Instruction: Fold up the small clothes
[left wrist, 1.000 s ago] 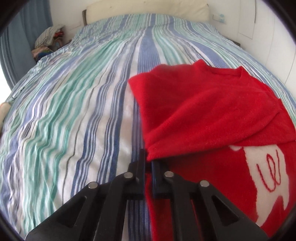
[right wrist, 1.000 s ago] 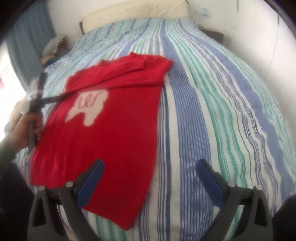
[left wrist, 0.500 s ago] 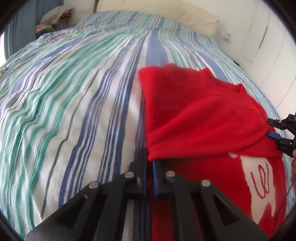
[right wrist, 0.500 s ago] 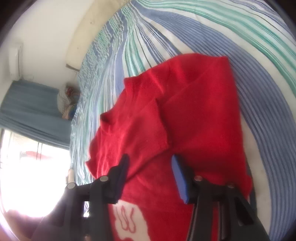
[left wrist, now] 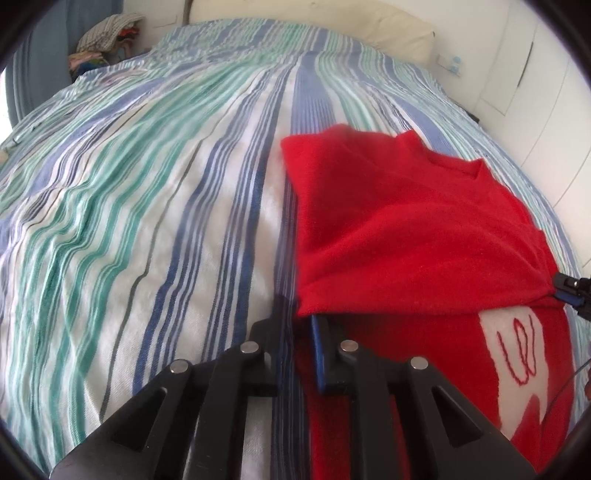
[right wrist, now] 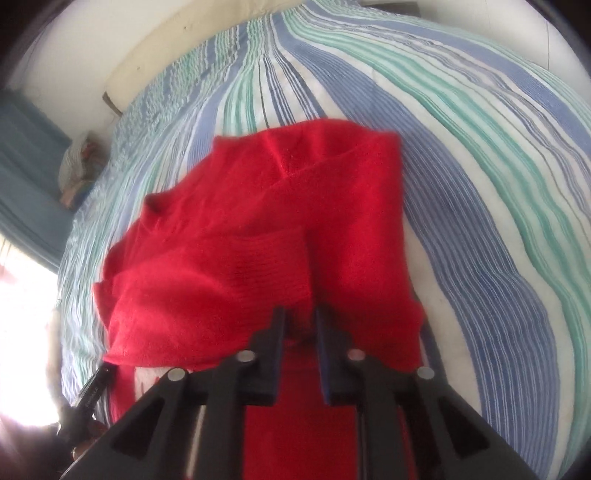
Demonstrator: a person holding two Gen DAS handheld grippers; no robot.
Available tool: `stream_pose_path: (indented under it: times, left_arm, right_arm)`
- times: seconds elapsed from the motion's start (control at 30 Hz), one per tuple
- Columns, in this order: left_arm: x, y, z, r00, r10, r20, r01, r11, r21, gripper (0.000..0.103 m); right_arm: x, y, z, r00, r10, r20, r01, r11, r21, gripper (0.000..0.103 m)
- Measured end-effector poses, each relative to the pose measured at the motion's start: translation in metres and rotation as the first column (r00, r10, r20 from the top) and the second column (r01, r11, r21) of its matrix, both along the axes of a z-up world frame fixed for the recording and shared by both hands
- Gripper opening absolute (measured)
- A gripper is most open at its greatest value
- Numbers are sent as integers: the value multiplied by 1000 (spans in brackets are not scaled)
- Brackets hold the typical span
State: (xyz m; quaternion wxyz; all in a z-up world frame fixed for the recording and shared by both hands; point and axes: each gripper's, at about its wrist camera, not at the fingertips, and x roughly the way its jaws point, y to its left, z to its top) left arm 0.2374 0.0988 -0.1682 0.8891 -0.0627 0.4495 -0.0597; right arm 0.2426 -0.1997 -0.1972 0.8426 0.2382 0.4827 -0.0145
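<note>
A small red sweater [left wrist: 406, 236] with a white tooth patch [left wrist: 517, 354] lies on the striped bed, its upper part folded down over the body. My left gripper [left wrist: 299, 317] is shut on the folded edge at the sweater's left side. My right gripper [right wrist: 300, 321] is shut on the red sleeve cuff [right wrist: 273, 266] of the sweater [right wrist: 258, 240] near the middle of the fold. The right gripper's tips also show at the right edge of the left wrist view [left wrist: 569, 291]. The left gripper shows at the lower left of the right wrist view [right wrist: 92, 387].
The bed [left wrist: 147, 184] has a blue, green and white striped cover. A cream headboard [left wrist: 314, 14] stands at the far end. A pile of clothes [left wrist: 107, 40] sits at the far left by a blue curtain [right wrist: 26, 173]. White cabinet doors [left wrist: 535, 74] are on the right.
My right gripper has come down onto the sweater and closed from wide open onto the sleeve cuff. My left gripper has kept its grip on the folded edge.
</note>
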Motion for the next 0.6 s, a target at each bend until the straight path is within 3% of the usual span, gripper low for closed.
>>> stream_pose_path:
  times: [0.03,0.13,0.23,0.37,0.47,0.6]
  left_arm:
    - [-5,2,4,1000,1,-4,-1,1000,7,32]
    - [-29,13,15,1000,13,-5,-12,998,62,51]
    - [-58,17,26,1000,6,-25,-3,994,109,52]
    - [-109,3,42,997,-63,-50,66,996,61,63]
    - [-145,-32,45,987,-148,-53,151,987,49,72]
    - [-169,-82,27,971,-224,-79,229,971,64,75]
  right_arm:
    - [-3,0,6,1000,5,12,-4,1000,-16,40]
    - [-24,-4,24,997,54,60,-50,997,-56,48]
    - [-59,-11,37,983,167,72,-154,976,-153,49]
    - [-116,-12,33,940,340,-9,-326,893,-311,52]
    - [-161,-9,25,900,429,-81,-429,833,-349,52]
    - [-204,11,27,875,483,-32,-460,809,-365,52]
